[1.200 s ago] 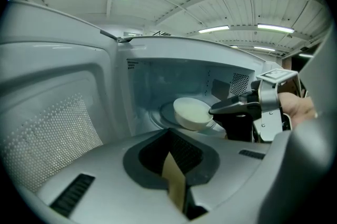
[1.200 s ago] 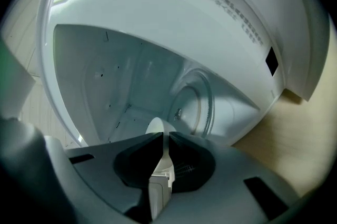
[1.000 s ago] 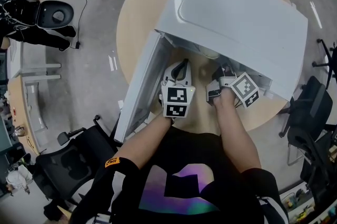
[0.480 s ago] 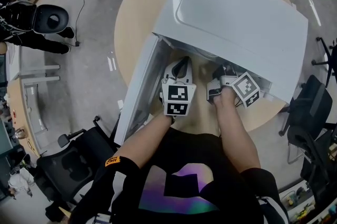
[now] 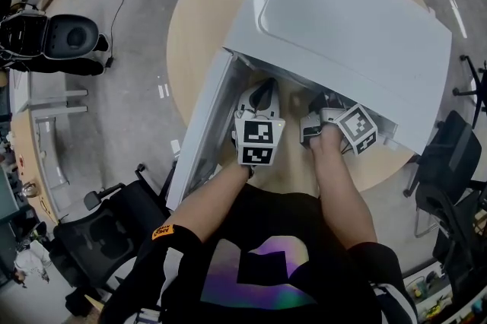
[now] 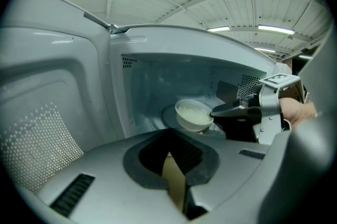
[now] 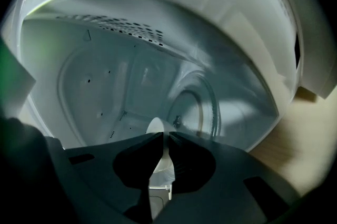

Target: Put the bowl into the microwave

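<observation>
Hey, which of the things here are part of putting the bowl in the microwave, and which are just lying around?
Part of the job:
microwave, its door open
bowl, inside it
right tool, shut on the bowl's rim

Just lying about:
left tool, shut and empty
office chair beside the table

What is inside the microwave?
Inside the microwave, a white bowl is over the glass turntable, its rim pinched by the fingers of the right gripper. The turntable under the bowl is covered, and the bowl's contents cannot be made out.
</observation>
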The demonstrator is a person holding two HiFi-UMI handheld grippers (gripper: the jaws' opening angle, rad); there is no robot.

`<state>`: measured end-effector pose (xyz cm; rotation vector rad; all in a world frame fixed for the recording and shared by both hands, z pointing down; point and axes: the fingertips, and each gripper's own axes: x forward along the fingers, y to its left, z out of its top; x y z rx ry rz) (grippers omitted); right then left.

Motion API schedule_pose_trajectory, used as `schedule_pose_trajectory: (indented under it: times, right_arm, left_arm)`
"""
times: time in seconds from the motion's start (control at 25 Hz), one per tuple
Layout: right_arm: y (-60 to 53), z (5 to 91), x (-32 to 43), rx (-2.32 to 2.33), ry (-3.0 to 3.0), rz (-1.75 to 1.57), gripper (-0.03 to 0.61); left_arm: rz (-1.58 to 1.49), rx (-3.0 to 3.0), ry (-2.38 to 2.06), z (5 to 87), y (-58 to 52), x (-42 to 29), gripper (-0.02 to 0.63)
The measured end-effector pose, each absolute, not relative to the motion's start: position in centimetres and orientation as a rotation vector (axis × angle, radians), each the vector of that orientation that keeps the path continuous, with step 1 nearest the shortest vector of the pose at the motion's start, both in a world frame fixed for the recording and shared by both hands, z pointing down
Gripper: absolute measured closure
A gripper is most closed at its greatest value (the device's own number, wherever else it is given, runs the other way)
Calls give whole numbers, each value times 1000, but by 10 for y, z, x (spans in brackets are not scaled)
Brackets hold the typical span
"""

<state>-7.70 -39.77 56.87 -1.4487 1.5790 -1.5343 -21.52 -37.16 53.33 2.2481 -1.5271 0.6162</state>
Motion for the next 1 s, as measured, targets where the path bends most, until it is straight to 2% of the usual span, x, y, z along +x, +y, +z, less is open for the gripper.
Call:
schedule_pose_trajectory:
  times: [1.0]
  right_arm:
    - [-406, 575, -70, -1486, 1523, -1533, 531]
  left_arm:
    - [594, 2241, -1547, 531, -384, -215, 568]
